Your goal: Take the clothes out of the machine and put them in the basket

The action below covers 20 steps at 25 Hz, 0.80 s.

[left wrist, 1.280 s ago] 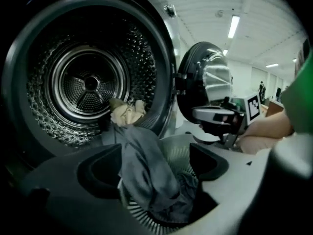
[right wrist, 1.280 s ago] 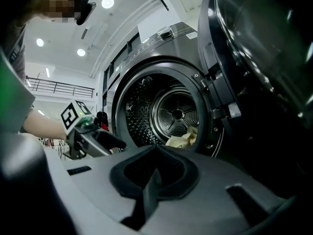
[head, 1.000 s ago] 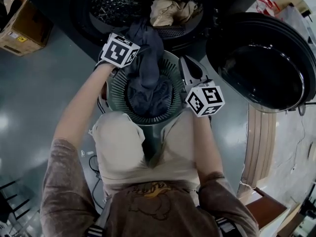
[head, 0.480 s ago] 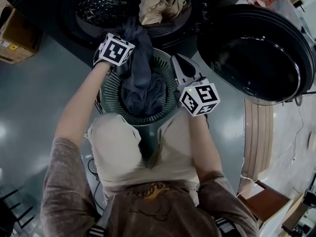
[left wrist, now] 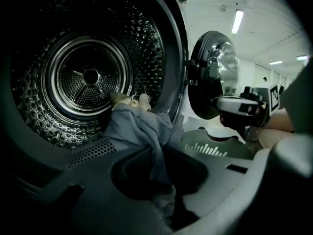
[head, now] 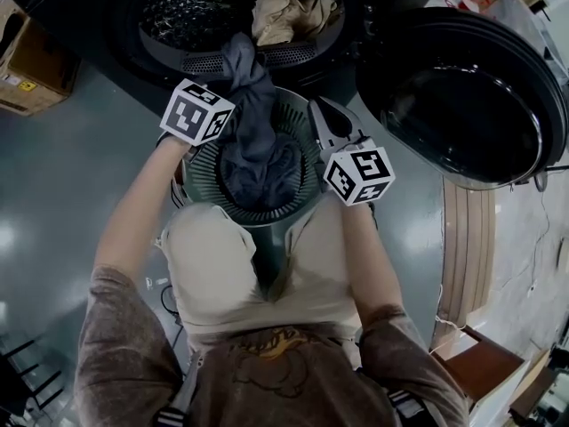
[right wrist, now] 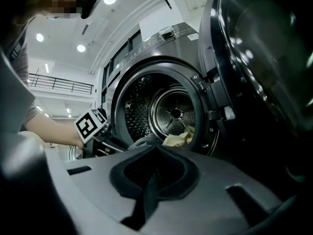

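A dark blue-grey garment drapes from the washer's drum lip down into the round slatted basket. My left gripper is at the garment's left side. In the left gripper view a strip of the garment runs down into the closing jaws of that gripper and looks pinched there. Beige clothes lie in the drum mouth, also visible as beige clothes in the right gripper view. My right gripper hangs over the basket's right rim, shut with nothing in it.
The washer's round door stands swung open at the right. The perforated steel drum lies straight ahead. A cardboard box sits on the floor at the far left. The person's knees crowd the basket's near side.
My left gripper has drawn back leftward and toward me from the drum's mouth. The garment still hangs from the drum lip into the basket. The right gripper has stayed put.
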Each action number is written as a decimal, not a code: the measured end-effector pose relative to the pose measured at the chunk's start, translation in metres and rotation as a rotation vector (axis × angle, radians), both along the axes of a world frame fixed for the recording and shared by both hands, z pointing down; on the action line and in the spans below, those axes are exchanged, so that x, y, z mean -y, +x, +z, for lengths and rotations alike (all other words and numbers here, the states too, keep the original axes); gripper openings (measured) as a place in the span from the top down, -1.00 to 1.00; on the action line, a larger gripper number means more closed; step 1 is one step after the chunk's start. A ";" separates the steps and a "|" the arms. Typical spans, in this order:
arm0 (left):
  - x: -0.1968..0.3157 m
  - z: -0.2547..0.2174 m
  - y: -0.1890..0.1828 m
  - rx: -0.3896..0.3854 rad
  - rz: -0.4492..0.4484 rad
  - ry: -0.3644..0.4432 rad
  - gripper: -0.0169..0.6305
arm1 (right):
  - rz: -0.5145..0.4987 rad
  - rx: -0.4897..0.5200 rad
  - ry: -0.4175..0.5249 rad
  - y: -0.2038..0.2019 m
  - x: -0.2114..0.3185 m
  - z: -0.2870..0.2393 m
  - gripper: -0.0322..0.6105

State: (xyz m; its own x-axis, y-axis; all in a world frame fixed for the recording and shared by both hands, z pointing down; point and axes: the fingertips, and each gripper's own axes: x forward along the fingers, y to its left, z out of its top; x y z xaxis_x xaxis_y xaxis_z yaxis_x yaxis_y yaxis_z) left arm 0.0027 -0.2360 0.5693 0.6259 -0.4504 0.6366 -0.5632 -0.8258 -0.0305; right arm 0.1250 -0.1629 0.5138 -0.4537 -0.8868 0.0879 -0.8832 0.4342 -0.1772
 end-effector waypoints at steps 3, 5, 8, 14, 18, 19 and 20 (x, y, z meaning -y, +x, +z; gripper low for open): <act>-0.031 -0.003 -0.001 0.003 0.074 -0.016 0.75 | -0.002 0.008 -0.001 0.000 0.002 0.002 0.91; -0.054 -0.002 -0.001 0.019 0.139 -0.040 0.75 | -0.008 0.010 -0.001 -0.001 0.003 0.003 0.91; -0.091 0.000 0.003 0.031 0.237 -0.092 0.75 | -0.017 0.010 -0.002 -0.004 0.005 0.004 0.91; -0.158 0.008 0.016 0.076 0.452 -0.176 0.75 | -0.022 0.011 -0.008 -0.007 0.007 0.007 0.91; -0.188 0.007 0.022 0.095 0.584 -0.212 0.74 | -0.027 0.016 -0.005 -0.010 0.007 0.005 0.91; -0.190 0.005 0.023 0.086 0.594 -0.215 0.74 | -0.029 0.016 -0.004 -0.011 0.007 0.004 0.91; -0.190 0.004 0.023 0.079 0.597 -0.216 0.73 | -0.031 0.015 -0.003 -0.012 0.007 0.004 0.91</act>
